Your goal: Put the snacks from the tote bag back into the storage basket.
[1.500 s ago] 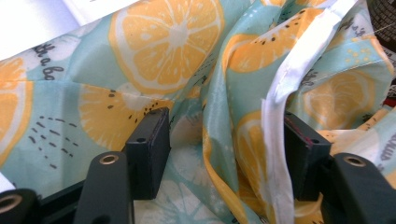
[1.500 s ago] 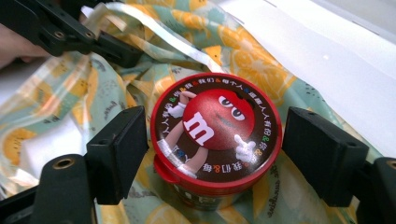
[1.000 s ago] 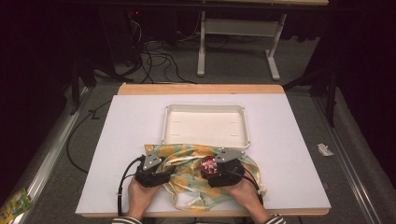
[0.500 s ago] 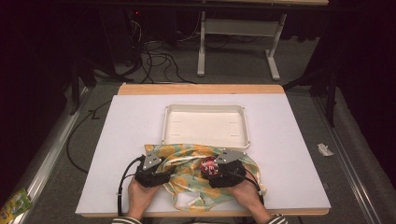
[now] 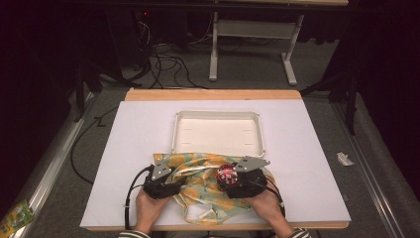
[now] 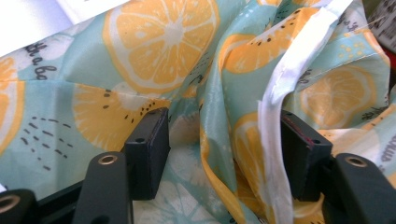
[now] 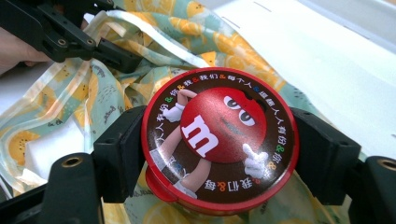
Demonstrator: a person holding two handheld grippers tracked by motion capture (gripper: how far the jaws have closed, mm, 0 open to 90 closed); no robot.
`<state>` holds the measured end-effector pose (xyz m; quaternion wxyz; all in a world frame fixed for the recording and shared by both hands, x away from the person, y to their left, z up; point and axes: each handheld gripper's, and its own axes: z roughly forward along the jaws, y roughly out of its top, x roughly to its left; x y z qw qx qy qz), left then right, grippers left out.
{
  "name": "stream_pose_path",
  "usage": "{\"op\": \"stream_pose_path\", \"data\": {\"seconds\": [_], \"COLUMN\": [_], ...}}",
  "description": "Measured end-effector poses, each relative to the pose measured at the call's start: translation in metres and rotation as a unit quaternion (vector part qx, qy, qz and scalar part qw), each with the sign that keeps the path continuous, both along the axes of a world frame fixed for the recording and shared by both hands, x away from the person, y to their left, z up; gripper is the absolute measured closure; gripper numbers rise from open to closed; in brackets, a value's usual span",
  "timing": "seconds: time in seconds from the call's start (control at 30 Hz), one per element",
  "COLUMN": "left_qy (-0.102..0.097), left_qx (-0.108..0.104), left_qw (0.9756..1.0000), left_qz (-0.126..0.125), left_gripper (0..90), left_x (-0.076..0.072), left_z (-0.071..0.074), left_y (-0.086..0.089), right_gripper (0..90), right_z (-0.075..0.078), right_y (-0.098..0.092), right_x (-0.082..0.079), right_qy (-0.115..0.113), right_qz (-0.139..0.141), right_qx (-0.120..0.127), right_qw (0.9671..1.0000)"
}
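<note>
Landmark: a shallow white tray (image 5: 218,131) lies at the middle of a white-topped table (image 5: 129,134); every place below is given relative to this tray.

Cloth: a pale blue-green fabric bag printed with orange slices (image 5: 200,171) lies crumpled on the table just on the person's side of the tray, its far edge touching or overlapping the tray's near rim. Seen close in the left gripper view, the bag (image 6: 140,60) is folded and creased, with a white hem strip running down it.

Tin: a round red-rimmed candy tin (image 7: 219,140), its lid showing a red cartoon character, sits above the bag, near the tray's near-right corner. From above, the tin (image 5: 227,174) shows as a small red disc.

Right gripper: the right gripper (image 7: 219,149) has its two black jaws pressed against opposite sides of the tin, gripping it. From above, this gripper (image 5: 242,179) is on the person's side of the tray, towards its right end.

Left gripper: the left gripper (image 6: 224,154) has its jaws spread wide, with a raised fold of the bag and its white hem standing between them; the right-hand jaw touches the hem, the other stands clear of the fold. From above, this gripper (image 5: 161,183) is near the tray's near-left corner, over the bag's left edge.

Hands: both hands come in from the table's near edge, farthest from the tray.
</note>
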<state>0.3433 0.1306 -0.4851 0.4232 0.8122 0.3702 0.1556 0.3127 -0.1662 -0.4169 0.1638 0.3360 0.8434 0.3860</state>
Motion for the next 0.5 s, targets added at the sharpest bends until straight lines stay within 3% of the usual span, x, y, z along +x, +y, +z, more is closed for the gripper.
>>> {"op": "stream_pose_path", "data": {"seconds": [0.5], "left_qy": [0.001], "left_qx": [-0.001], "left_qw": [1.0], "left_qz": [-0.001], "left_gripper": [40.6], "left_x": [0.0], "left_z": [0.0], "left_y": [0.0], "right_gripper": [26.1], "right_z": [0.018], "right_y": [-0.008], "right_x": [0.001], "right_qy": [-0.002], "right_qz": [0.002], "right_qx": [0.011], "right_qw": [0.9999]}}
